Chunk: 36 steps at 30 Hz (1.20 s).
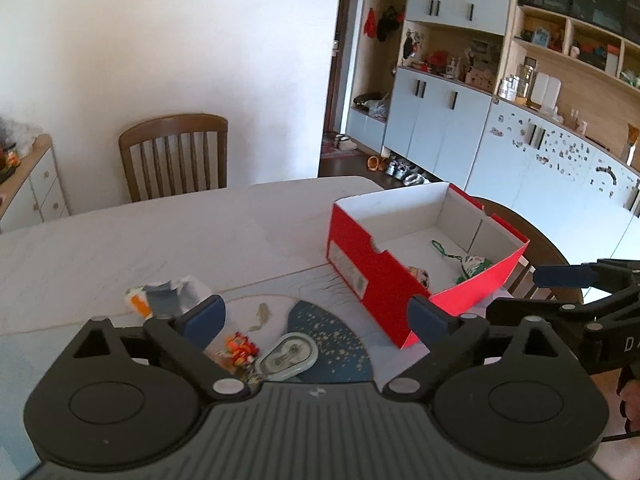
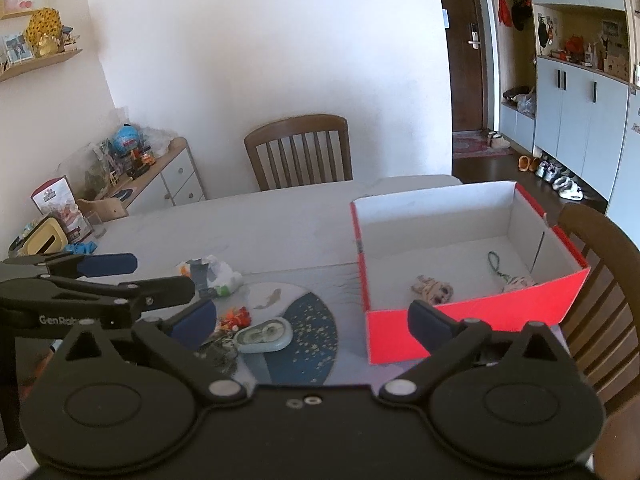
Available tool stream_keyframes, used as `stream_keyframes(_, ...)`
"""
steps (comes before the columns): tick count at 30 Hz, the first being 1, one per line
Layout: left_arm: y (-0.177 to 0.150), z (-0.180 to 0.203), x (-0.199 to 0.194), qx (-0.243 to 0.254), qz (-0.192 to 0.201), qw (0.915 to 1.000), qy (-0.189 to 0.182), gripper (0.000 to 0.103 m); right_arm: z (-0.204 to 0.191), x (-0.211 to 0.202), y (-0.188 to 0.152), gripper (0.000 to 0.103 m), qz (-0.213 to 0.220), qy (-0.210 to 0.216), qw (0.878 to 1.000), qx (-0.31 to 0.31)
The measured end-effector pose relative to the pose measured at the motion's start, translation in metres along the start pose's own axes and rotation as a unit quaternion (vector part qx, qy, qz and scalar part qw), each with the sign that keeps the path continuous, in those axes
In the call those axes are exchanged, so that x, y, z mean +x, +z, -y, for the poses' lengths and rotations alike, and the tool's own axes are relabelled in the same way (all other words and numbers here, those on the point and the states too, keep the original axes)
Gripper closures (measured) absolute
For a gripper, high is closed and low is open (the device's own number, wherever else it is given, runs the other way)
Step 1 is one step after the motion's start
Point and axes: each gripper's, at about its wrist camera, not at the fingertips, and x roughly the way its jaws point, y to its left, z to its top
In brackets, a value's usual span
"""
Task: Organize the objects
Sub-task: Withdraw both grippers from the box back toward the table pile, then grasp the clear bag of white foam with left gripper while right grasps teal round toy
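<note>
Beside the red box point(image 2: 472, 320) on the table point(image 2: 260, 216), both claws, left claw point(image 1: 316, 316) and right claw point(image 2: 312, 316), gape empty; only the right view shows the cluttered sideboard point(image 2: 160, 176). Small toys point(image 2: 236, 318) lie left of the box.

A red box point(image 2: 460, 276) is seen at the tabletop's point(image 2: 260, 220) right edge; small items are scattered near its front edge.

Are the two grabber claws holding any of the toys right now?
No. The left gripper and the right gripper are both open with nothing between their fingers. The small toys lie on the table.
</note>
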Motion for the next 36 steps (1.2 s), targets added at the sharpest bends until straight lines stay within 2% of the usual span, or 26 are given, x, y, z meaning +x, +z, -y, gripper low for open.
stream_keyframes(8,-0.027,-0.041,-0.015,-0.025,0.007,0.9997,0.001,0.000,-0.025,0.010,-0.011,0.001,-0.010,0.001,1.000,-0.002)
stream_keyframes(13,-0.046,-0.071,-0.022,-0.040,0.015,0.9984,0.038,0.000,-0.035,0.019,-0.017,0.001,-0.021,-0.003,1.000,-0.004)
stream_keyframes(19,-0.069,-0.107,-0.021,-0.068,-0.023,0.9967,0.038,0.000,-0.050,0.036,-0.030,0.001,-0.045,0.005,0.998,-0.033)
stream_keyframes(23,-0.086,-0.119,-0.018,-0.063,-0.037,0.9959,0.054,0.000,-0.064,0.048,-0.040,0.001,-0.064,0.017,0.997,-0.047)
stream_keyframes(36,-0.140,-0.117,0.000,-0.059,-0.099,0.9929,0.032,0.000,-0.086,0.099,-0.064,0.006,-0.120,0.038,0.990,-0.062)
